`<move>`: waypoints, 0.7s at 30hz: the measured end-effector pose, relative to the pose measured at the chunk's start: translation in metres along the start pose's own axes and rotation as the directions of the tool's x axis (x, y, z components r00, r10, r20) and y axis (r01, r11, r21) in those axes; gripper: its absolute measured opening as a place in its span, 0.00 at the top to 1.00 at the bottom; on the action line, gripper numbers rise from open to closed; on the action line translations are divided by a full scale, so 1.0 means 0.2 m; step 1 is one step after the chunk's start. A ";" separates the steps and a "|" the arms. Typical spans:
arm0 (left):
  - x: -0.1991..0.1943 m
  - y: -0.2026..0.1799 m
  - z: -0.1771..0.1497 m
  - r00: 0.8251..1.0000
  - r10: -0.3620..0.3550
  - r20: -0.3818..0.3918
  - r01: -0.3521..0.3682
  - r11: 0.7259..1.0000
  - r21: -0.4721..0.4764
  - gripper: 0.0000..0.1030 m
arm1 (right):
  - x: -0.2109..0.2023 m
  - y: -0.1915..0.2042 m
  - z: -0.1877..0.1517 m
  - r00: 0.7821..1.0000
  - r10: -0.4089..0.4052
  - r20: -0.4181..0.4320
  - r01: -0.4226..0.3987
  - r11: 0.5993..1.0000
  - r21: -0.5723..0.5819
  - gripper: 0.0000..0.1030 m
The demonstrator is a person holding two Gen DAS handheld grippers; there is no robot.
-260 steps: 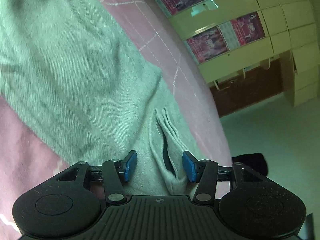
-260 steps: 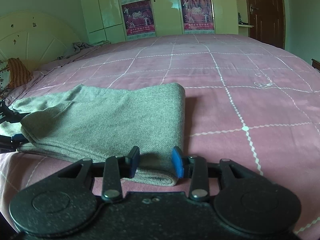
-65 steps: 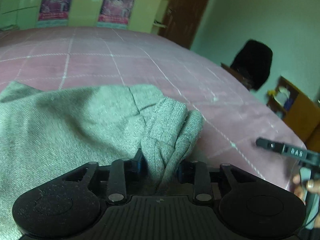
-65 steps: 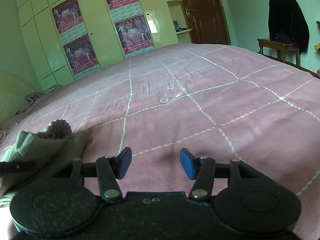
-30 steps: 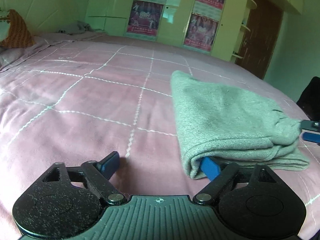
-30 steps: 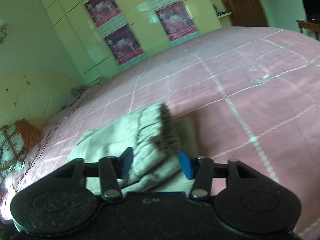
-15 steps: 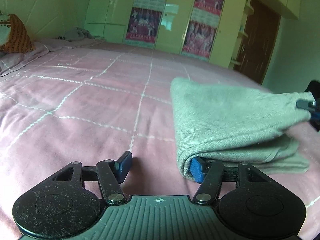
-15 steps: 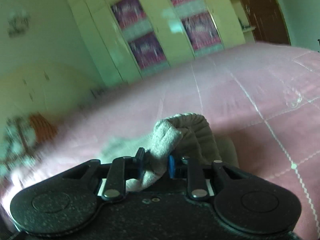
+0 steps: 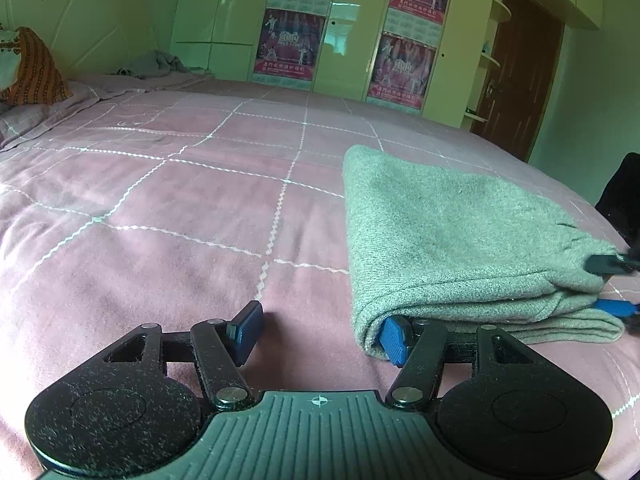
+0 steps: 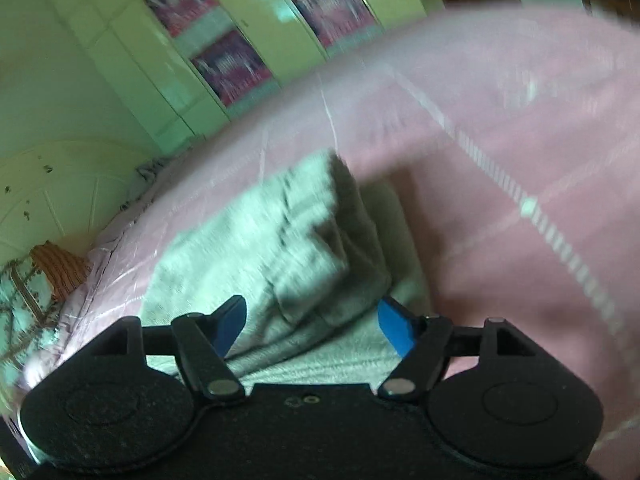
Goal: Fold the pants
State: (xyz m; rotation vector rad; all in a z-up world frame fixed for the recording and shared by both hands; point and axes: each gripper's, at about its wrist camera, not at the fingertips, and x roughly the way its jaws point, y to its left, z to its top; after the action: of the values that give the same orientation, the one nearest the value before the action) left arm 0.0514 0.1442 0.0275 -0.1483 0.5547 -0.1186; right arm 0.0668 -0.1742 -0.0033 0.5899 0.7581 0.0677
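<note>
Matt knit pants (image 9: 460, 232), glossy wardrobe (image 9: 224, 20)

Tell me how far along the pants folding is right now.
Mostly done: the grey pants lie on the pink bedspread as a compact stack of layers. In hand: the right tool is opening around the stack's end, its pads clear of the cloth. The left tool is open, one finger tucked under the folded edge. Left: perhaps squaring the uneven bottom layer and pulling both tools away.
</note>
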 end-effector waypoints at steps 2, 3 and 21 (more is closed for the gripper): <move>-0.01 -0.07 -0.01 0.999 0.018 0.027 -0.021 0.994 0.110 0.41 | 0.08 0.00 0.02 1.000 0.013 -0.022 -0.012 0.999 0.048 0.31; 0.01 -0.10 -0.02 0.999 0.041 0.020 -0.043 0.988 0.146 0.41 | 0.10 0.02 0.03 0.999 0.016 -0.031 -0.015 0.999 0.046 0.33; 0.01 -0.06 -0.03 1.000 0.021 -0.002 -0.021 0.998 0.060 0.40 | 0.01 0.07 -0.08 0.997 -0.053 0.057 0.060 0.990 -0.130 0.66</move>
State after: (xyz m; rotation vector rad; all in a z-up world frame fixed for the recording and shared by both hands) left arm 0.0495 0.1313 0.0241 -0.0842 0.5544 -0.1152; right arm 0.0587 -0.1537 -0.0057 0.4427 0.7126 0.0492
